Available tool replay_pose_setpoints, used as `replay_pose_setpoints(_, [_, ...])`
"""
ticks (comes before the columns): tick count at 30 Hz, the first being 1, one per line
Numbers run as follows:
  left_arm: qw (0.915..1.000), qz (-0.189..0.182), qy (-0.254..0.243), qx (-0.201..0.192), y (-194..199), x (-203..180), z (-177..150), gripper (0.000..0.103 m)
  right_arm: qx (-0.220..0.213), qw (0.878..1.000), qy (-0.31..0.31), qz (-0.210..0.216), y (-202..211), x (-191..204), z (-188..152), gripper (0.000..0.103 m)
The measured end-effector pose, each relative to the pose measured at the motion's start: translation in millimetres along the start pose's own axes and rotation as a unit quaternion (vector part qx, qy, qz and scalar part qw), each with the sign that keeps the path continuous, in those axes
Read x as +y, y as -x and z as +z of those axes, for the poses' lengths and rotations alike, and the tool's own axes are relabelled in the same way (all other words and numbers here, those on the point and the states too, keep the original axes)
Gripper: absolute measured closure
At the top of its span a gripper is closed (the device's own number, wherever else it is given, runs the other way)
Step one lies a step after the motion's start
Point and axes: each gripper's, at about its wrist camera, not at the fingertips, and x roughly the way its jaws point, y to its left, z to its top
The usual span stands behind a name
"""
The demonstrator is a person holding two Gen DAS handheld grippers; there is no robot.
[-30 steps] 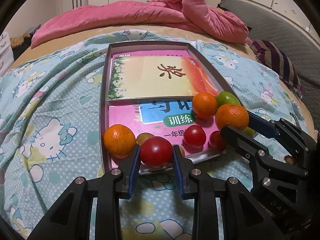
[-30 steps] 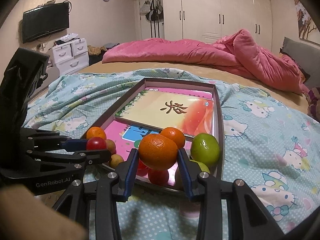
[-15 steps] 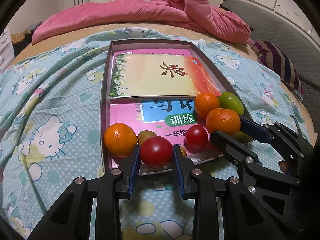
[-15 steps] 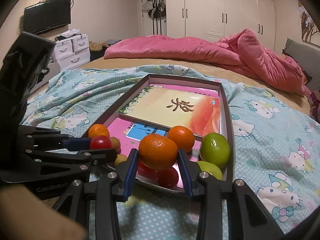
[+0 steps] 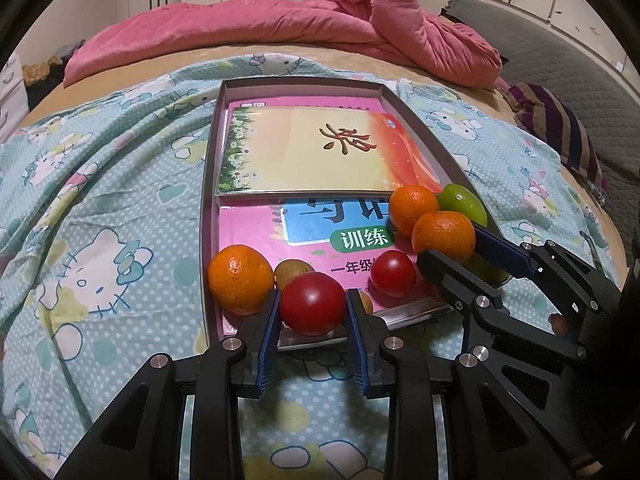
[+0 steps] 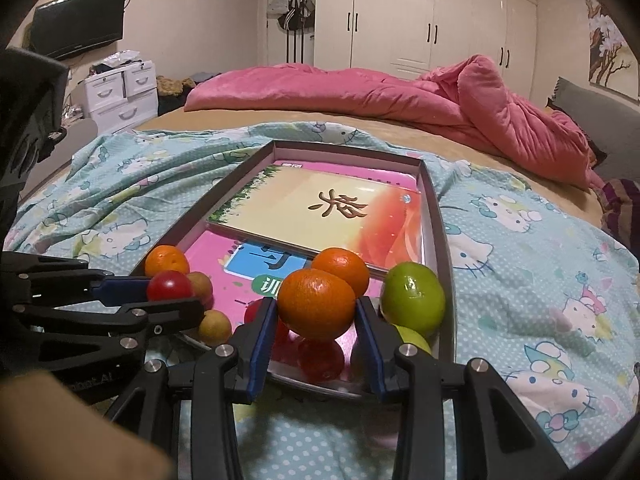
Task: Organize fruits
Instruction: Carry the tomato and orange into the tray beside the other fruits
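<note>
Two tools each pinch a fruit over the near end of the shallow grey rectangular tray [image 5: 206, 216] lying on the bed's blue cartoon-cat sheet [image 5: 100, 208]: the left tool [image 5: 312, 312] clamps a round red tomato [image 5: 313, 303], the right tool [image 6: 316, 312] a round orange tangerine [image 6: 316, 304]. From the left wrist view, a second orange tangerine [image 5: 240, 279] sits at the tomato's 9 o'clock, a smaller red tomato [image 5: 393, 273] at its 2 o'clock, and a green lime [image 5: 462, 204] by the tray's right wall.
</note>
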Motion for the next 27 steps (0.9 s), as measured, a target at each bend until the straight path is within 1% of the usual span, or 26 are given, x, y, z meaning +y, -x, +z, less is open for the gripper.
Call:
replay_pose_setpoints(19, [1.0000, 0.000, 0.001, 0.000, -0.5, 0.4, 0.2, 0.071, -0.001, 1.000, 0.010, 0.007, 1.2, -1.6, -1.5, 0.063])
replay_pose_setpoints(27, [1.0000, 0.001, 0.001, 0.000, 0.6, -0.9, -0.2, 0.071, -0.006, 1.000, 0.003, 0.013, 4.1, -5.4, -0.9, 0.060])
